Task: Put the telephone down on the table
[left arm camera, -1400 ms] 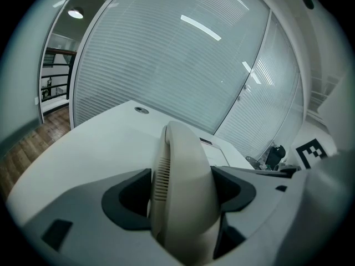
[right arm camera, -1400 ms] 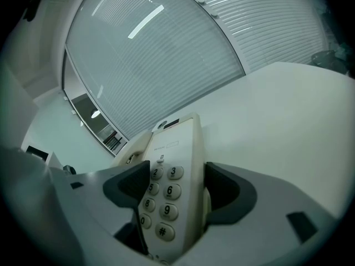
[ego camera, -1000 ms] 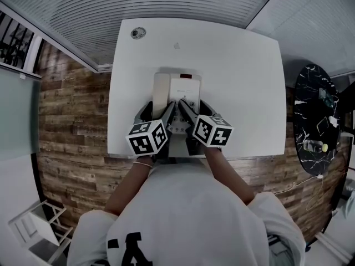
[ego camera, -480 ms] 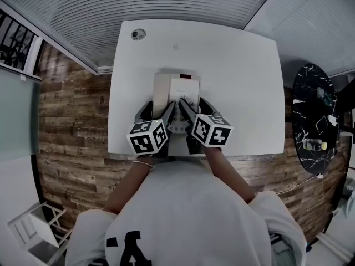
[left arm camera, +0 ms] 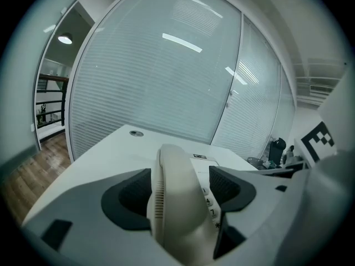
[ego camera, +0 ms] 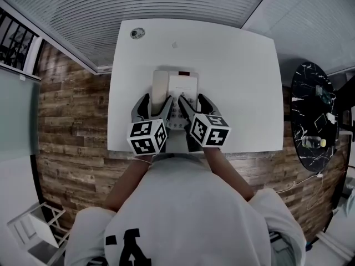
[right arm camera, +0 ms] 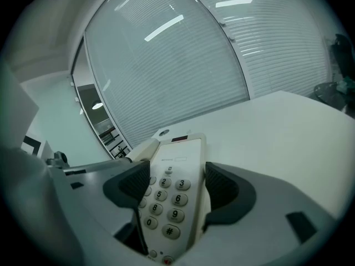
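1. head view: phone (ego camera: pixel 182 85) lies on the surface (ego camera: pixel 238 93), with the left gripper (ego camera: pixel 153 101) and right gripper (ego camera: pixel 191 100) over its near end.
2. left gripper view: fingers apart round the handset (left arm camera: pixel 175 215) — back straight out.
3. right gripper view: fingers apart beside the keypad (right arm camera: pixel 166 204) — lift clear, don't drag.

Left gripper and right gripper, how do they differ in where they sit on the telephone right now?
The left gripper has its jaws around the cream handset; the right gripper has its jaws around the keypad. A gap shows between the handset and one jaw of the left gripper, while the right gripper's jaws sit closer to the body of the telephone. Both have their jaws apart at the telephone's near end, and it lies on the white table.
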